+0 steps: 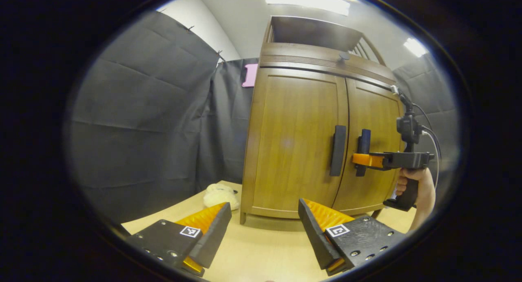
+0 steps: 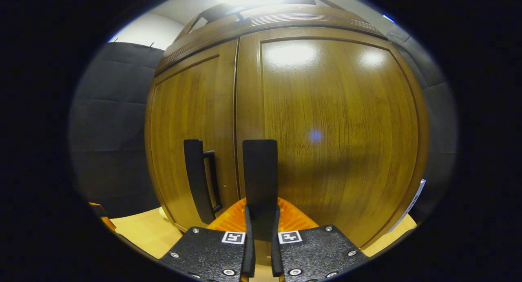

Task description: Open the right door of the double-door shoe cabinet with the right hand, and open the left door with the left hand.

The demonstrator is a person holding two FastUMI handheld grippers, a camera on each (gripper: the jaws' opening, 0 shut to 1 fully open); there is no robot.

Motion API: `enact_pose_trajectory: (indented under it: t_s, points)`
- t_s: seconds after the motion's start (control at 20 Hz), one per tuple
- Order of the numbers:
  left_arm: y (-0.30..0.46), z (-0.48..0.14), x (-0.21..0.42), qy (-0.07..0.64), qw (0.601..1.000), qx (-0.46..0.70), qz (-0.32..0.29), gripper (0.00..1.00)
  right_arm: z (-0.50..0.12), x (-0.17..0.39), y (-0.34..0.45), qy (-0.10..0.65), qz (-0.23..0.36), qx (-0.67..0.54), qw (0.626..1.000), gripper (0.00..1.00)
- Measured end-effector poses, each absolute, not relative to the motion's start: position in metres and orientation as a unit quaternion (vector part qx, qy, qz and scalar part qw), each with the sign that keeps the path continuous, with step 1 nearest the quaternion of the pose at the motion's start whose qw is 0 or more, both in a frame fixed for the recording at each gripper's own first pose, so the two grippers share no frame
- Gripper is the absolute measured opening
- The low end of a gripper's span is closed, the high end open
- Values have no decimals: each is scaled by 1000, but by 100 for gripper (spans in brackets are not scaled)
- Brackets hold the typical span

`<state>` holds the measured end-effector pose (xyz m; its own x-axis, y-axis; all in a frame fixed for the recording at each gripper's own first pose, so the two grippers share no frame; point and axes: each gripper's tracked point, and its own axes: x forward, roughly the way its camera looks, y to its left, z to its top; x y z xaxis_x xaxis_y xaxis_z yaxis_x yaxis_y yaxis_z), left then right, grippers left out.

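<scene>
Right gripper (image 2: 261, 233) pinches the right handle (image 2: 259, 172), set to pull that door; left gripper (image 1: 265, 229) waits spread before the cabinet (image 1: 301, 143).

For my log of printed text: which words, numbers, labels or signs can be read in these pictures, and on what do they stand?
No word or number can be read.
Left gripper: square coded markers, a pattern, no letters.
Right gripper, shut on the right door handle: the same markers.
White strip at the cabinet edge: too blurred to read.
</scene>
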<state>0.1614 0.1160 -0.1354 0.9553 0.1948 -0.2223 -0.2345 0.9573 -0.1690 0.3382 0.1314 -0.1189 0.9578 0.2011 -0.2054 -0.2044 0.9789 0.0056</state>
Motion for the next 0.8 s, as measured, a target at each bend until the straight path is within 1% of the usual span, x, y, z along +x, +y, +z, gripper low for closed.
enact_pose_trajectory:
  t_s: [0.25,0.45,0.5,0.65,0.7,0.75,0.8]
  points:
    - [118,-130,160,98,985,-96,105,99,-109,327,131,95,113,-9,989,15]
    - [112,-118,154,86,987,-88,104,99,-104,302,129,97,134,5,986,15]
    - [109,-120,150,83,987,-89,104,95,-103,296,129,98,136,8,986,15]
    - [110,-128,145,82,988,-94,93,95,-102,275,124,94,145,12,985,15]
    - [112,-130,145,81,988,-93,89,99,-102,268,123,95,150,17,984,15]
    - [113,-133,146,81,989,-92,85,95,-100,269,123,95,154,21,983,15]
    - [111,-133,146,81,989,-91,83,95,-96,268,124,94,158,23,983,15]
